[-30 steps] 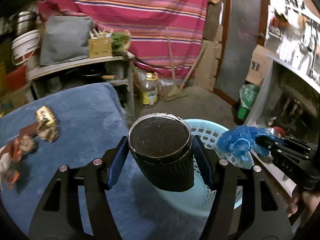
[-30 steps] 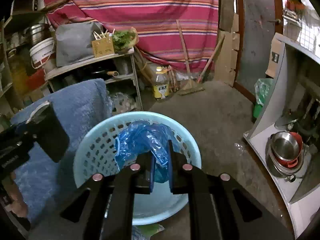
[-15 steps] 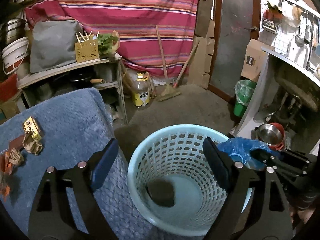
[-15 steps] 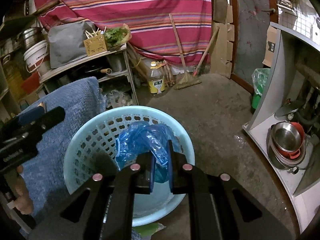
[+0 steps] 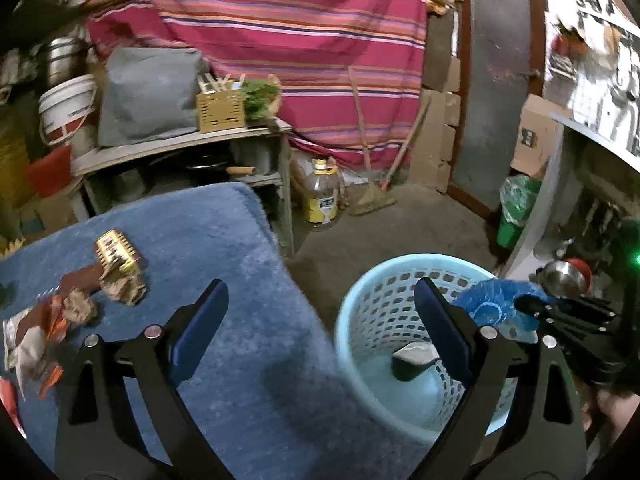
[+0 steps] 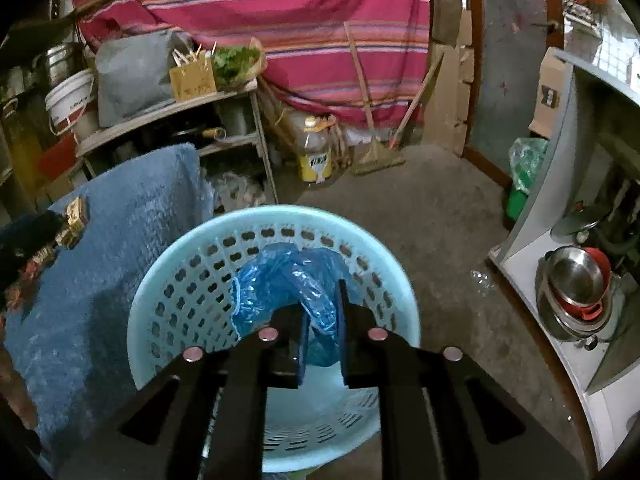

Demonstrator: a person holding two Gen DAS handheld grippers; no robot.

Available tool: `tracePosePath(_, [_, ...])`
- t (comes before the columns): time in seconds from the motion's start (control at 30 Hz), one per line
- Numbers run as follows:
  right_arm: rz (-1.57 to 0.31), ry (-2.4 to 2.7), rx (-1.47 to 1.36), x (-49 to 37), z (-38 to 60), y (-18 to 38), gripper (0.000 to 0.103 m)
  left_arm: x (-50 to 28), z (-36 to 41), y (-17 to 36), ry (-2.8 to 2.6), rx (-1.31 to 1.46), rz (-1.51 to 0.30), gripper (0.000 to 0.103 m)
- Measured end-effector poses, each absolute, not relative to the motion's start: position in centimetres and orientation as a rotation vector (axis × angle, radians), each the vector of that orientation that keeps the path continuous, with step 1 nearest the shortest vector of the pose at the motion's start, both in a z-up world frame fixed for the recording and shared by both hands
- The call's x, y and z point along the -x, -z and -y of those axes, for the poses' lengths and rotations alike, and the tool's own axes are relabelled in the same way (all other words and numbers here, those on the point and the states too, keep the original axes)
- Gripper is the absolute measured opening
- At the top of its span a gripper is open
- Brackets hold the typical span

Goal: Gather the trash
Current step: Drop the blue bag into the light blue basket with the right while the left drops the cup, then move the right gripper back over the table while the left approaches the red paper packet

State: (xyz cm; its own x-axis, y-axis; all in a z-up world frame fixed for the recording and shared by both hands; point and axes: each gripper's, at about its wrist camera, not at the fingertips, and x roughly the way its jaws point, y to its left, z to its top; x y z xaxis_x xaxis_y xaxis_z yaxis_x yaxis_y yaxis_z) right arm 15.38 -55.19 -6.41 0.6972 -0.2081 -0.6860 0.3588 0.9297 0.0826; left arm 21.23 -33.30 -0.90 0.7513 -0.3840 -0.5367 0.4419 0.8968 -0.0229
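A light blue plastic basket [image 5: 360, 292] [image 6: 160, 292] stands on the floor beside a blue cloth-covered table [image 5: 200, 240] [image 6: 120, 208]. A dark cup [image 5: 408, 362] lies on the basket's bottom. My left gripper [image 5: 320, 286] hovers over the table's edge, its jaws opening wide with nothing between them. My right gripper [image 6: 322, 304] [image 5: 520, 304] is above the basket. Its jaws are opening slightly, and a crumpled blue plastic bag [image 6: 280, 284] [image 5: 492, 308] still hangs between the pads. A gold wrapper [image 5: 116, 250] [image 6: 76, 212] and crumpled scraps [image 5: 76, 308] lie on the cloth.
Behind the table stands a shelf [image 5: 180, 148] with a white bucket [image 5: 66, 108] and a grey bag. An oil bottle [image 5: 318, 196] and a broom [image 6: 376, 156] stand by the striped curtain. Steel pots [image 6: 576, 280] sit low on the right, near a green bag [image 6: 524, 168].
My left gripper opened, the dark cup dropped into the basket, and the gripper swung left over the cloth. My right gripper's jaws parted a little around the blue bag.
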Motion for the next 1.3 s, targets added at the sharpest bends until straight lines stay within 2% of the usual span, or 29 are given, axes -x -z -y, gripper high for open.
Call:
tracePosePath(0.07, [-0.752, 0.331, -0.204, -15.9, 54.9, 6.8, 0.06, -21.4, 32.1, 0.9, 0.432, -0.098, -0.575, 0.094])
tracePosePath(0.2, [-0.767, 0.347, -0.166, -16.1, 54.2, 7.0, 0.062, -21.9, 29.6, 1.0, 0.393, -0.091, -0.596, 0.094])
tracePosePath(0.23, [-0.772, 0.348, -0.163, -16.1, 54.2, 7.0, 0.065, -21.9, 29.0, 0.9, 0.385, -0.086, -0.598, 0.094])
tracePosePath(0.27, [-0.773, 0.353, -0.156, -16.1, 54.2, 7.0, 0.074, -21.9, 28.4, 0.7, 0.378, -0.082, -0.594, 0.094])
tracePosePath(0.33, [-0.762, 0.373, -0.135, -15.9, 54.2, 6.8, 0.081, -21.8, 27.2, 0.5, 0.362, -0.082, -0.577, 0.095])
tracePosePath(0.63, [-0.698, 0.357, -0.144, -15.2, 52.3, 4.3, 0.083, -20.5, 21.6, -0.7, 0.28, -0.087, -0.525, 0.097])
tracePosePath(0.87, [-0.623, 0.273, -0.153, -15.4, 46.0, 2.3, 0.084, -18.2, 16.2, -0.6, 0.179, -0.103, -0.489, 0.097])
tracePosePath(1.3, [-0.549, 0.11, -0.148, -17.6, 31.5, 2.5, 0.084, -17.0, 3.6, 0.8, -0.086, -0.09, -0.458, 0.097])
